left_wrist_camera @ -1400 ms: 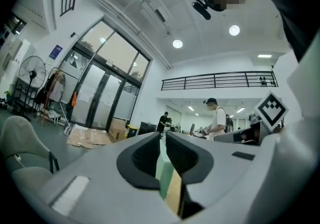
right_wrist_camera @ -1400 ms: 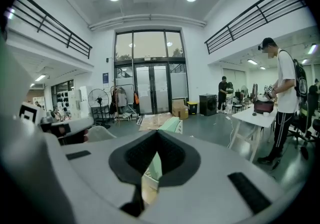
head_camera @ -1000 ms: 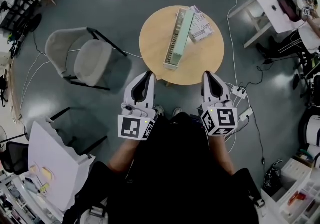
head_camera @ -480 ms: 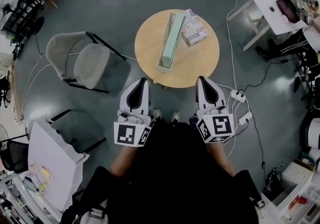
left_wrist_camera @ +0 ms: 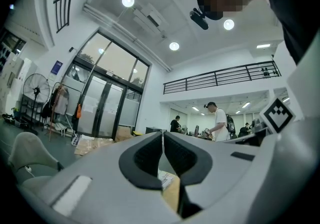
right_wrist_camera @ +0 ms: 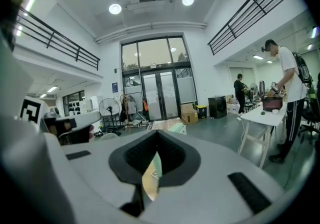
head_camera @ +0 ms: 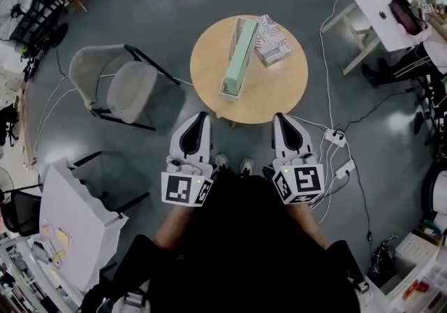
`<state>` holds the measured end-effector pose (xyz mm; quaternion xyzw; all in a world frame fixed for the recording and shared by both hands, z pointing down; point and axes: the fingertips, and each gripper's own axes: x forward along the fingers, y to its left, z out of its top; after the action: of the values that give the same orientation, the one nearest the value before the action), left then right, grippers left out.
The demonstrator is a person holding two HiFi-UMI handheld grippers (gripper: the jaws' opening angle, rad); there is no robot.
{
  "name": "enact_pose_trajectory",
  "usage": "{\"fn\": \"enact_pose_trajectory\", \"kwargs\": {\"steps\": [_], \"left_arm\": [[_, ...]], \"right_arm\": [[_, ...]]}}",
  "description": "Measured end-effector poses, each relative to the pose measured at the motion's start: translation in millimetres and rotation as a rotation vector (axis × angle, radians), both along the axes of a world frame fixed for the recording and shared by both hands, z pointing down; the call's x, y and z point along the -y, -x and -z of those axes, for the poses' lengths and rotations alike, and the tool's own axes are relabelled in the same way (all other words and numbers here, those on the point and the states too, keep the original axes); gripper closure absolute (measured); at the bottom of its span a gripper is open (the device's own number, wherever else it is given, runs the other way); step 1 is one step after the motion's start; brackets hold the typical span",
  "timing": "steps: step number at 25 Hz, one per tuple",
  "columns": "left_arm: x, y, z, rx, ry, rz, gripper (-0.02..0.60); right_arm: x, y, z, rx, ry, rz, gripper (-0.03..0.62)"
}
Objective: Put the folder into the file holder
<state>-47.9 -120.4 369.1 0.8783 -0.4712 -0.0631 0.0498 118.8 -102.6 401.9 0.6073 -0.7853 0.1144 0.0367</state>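
In the head view a round wooden table point(head_camera: 279, 88) carries a long pale green file holder point(head_camera: 239, 56) lying lengthwise. A printed folder point(head_camera: 274, 39) lies flat beside it on its right. Both grippers hover at the table's near edge, apart from both things. My left gripper point(head_camera: 201, 115) is shut and holds nothing, its pads meeting in the left gripper view point(left_wrist_camera: 163, 134). My right gripper point(head_camera: 280, 116) is also shut and holds nothing point(right_wrist_camera: 158, 133). Past its tips the right gripper view shows the green file holder point(right_wrist_camera: 176, 128).
A grey chair point(head_camera: 115, 84) stands left of the table. A white desk point(head_camera: 377, 15) is at the right, with a power strip and cables point(head_camera: 334, 138) on the floor near the right gripper. Another white table point(head_camera: 73, 228) sits at lower left. People work in the background.
Both grippers have drawn back a little from the table's near edge toward the person's body. Both stayed shut. The file holder and the folder have not moved.
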Motion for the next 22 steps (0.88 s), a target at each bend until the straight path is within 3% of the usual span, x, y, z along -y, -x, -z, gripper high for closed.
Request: {"fn": "enact_pose_trajectory", "kwargs": {"steps": [22], "left_arm": [[-4,10,5,-0.017,-0.022,0.029,0.565]], "right_arm": [[0,9,-1,-0.009,0.01,0.014,0.599]]}}
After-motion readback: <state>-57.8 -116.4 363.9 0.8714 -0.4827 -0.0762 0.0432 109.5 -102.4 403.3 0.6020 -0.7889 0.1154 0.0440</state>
